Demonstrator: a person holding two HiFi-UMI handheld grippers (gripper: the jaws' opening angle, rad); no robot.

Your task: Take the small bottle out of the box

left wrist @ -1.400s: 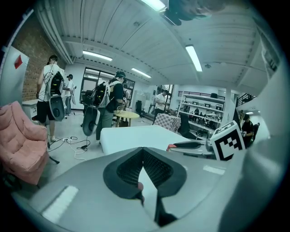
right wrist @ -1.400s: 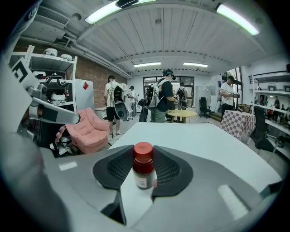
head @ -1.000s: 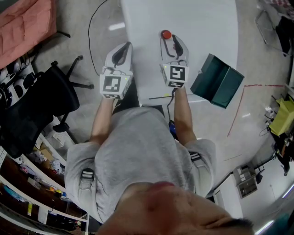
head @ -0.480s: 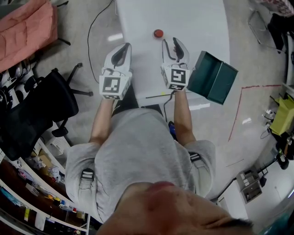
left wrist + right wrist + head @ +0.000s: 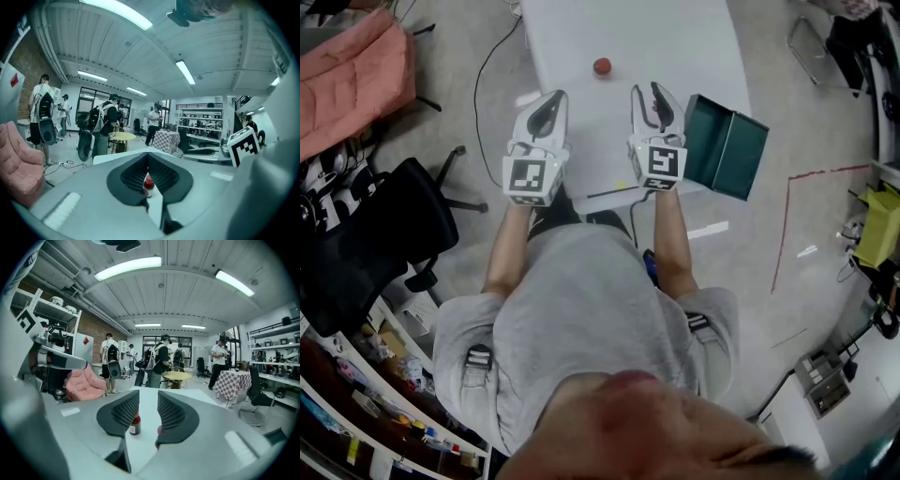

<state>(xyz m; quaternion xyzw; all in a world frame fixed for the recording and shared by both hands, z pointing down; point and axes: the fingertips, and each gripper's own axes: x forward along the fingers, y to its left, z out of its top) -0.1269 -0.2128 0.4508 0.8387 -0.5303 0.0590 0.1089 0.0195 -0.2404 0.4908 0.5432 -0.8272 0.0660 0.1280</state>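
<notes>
The small bottle (image 5: 602, 67), dark with a red cap, stands upright on the white table (image 5: 675, 37), outside the box. The dark green box (image 5: 727, 145) lies open at the table's right edge, just right of my right gripper (image 5: 645, 89). That gripper's jaws are closing with nothing between them. In the right gripper view the bottle (image 5: 135, 424) stands beyond the jaws, partly behind the left one, and the gripper (image 5: 148, 393) is apart from it. My left gripper (image 5: 557, 93) hovers at the table's near left with its jaws together; the bottle (image 5: 148, 186) shows past them.
A black office chair (image 5: 384, 225) and a pink cushion (image 5: 347, 66) are on the floor to the left, with a cable (image 5: 487, 66) beside the table. Red tape (image 5: 787, 216) marks the floor on the right. Several people (image 5: 159, 359) stand far behind the table.
The right gripper has drawn back from the bottle, which stays standing on the table farther off and to the left. Its jaws have narrowed. The box now lies close beside it.
</notes>
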